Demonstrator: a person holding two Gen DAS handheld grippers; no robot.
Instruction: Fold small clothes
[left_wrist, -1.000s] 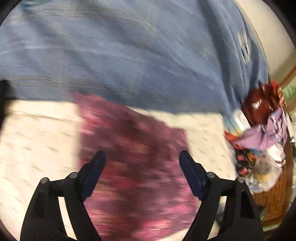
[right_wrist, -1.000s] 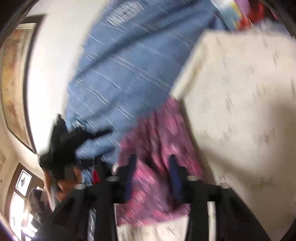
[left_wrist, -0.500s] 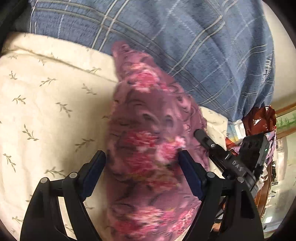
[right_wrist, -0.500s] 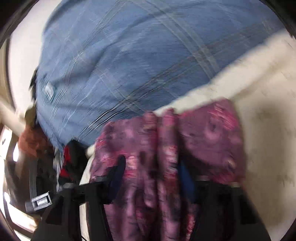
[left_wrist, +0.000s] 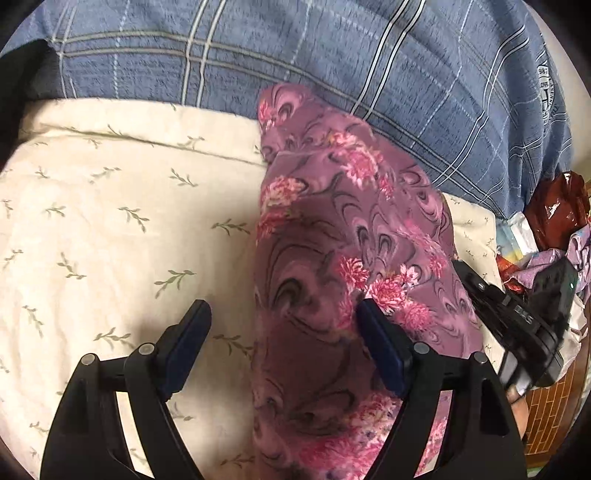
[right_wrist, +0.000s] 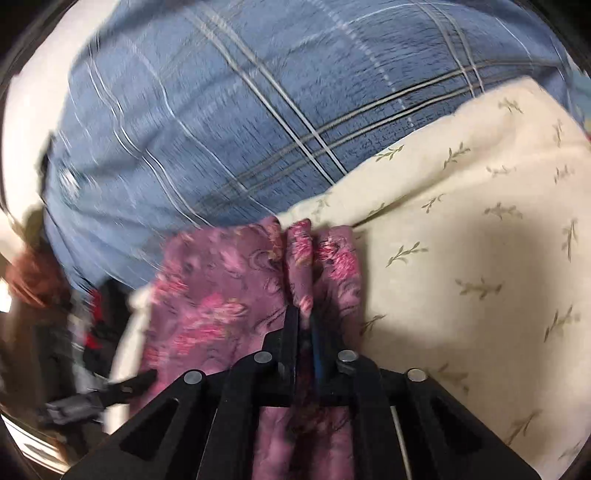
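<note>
A small purple garment with pink flowers (left_wrist: 332, 258) lies on a cream sheet with green sprigs (left_wrist: 110, 221). My left gripper (left_wrist: 284, 332) is open and hovers over the garment's left edge, the right finger (left_wrist: 380, 354) over the cloth, the left one over the sheet. My right gripper (right_wrist: 304, 332) is shut on a bunched fold of the garment (right_wrist: 221, 295), which pleats up between the fingers. The right gripper also shows at the right of the left wrist view (left_wrist: 517, 317).
A person in a blue plaid shirt (left_wrist: 332, 55) stands just behind the sheet, also seen in the right wrist view (right_wrist: 221, 110). A heap of clothes and bags (left_wrist: 554, 221) lies at the far right. A wood-brick surface (left_wrist: 546, 406) shows at the lower right.
My right gripper has closed on a fold of the floral garment. The left gripper stays open and the garment now sits more to its right.
</note>
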